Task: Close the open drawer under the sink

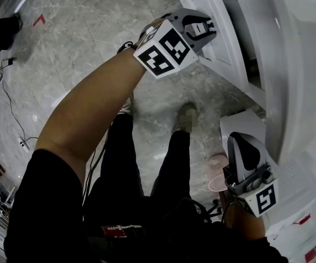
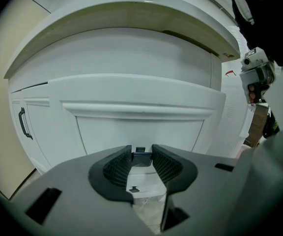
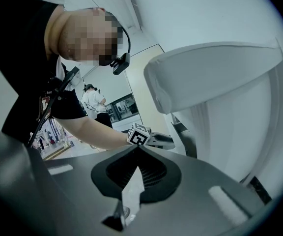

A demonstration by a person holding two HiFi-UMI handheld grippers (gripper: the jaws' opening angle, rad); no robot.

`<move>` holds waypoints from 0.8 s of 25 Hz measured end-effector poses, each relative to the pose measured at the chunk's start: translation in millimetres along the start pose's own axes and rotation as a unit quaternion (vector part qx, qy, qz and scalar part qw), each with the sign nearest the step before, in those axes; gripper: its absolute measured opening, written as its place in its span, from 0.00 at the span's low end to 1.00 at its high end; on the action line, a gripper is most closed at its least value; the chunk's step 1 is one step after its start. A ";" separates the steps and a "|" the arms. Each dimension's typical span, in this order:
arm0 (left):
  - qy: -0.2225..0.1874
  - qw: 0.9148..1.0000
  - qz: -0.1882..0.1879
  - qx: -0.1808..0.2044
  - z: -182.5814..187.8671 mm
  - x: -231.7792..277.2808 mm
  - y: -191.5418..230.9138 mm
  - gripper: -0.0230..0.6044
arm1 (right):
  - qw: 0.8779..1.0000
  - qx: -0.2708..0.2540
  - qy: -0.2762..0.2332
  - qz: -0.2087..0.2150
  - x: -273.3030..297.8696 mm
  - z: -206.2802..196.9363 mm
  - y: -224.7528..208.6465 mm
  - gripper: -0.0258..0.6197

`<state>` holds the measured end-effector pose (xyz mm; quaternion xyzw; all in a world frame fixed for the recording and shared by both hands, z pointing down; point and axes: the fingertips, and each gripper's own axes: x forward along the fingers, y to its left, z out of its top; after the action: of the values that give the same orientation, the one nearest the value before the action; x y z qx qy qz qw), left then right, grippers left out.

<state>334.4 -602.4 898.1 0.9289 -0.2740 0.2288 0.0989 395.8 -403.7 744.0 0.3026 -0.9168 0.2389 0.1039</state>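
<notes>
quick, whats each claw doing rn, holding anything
left claw: closed on the small dark drawer knob
right claw: closed, holding nothing

Grey marbled floor [image 1: 92,15] down there, with a thin black cable [image 1: 12,114] trailing across its left side and a red mark [image 1: 39,19] further off. A pink tub [image 1: 217,174] stands on the floor to the right. On the white cupboard door [image 2: 43,132], a black handle [image 2: 22,123] stands upright.
</notes>
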 end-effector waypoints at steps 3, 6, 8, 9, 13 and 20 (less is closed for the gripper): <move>0.000 1.000 0.000 0.000 2.5 6.5 0.5 0.24 | 1.000 0.001 0.001 0.001 -1.4 -0.6 -2.5 0.04; 0.001 1.000 -0.004 -0.003 1.5 9.6 6.5 0.25 | 1.000 0.003 0.003 0.000 4.3 1.3 -5.4 0.04; 0.002 1.000 -0.007 -0.006 2.2 11.3 7.2 0.24 | 1.000 0.003 0.002 -0.001 4.1 2.3 -7.6 0.04; 0.002 1.000 -0.007 -0.006 3.2 12.4 6.7 0.25 | 1.000 0.004 0.002 -0.002 3.0 2.5 -8.8 0.04; 0.001 1.000 -0.009 -0.002 9.8 21.4 4.0 0.24 | 1.000 0.005 0.000 0.000 -1.6 1.8 -12.3 0.04; -0.011 1.000 -0.013 -0.017 11.2 28.1 4.1 0.25 | 1.000 0.007 0.000 0.002 -1.1 -1.6 -13.9 0.04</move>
<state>357.2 -622.3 902.0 0.9331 -0.2666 0.2123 0.1150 405.2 -412.1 750.2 0.3015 -0.9156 0.2459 0.1012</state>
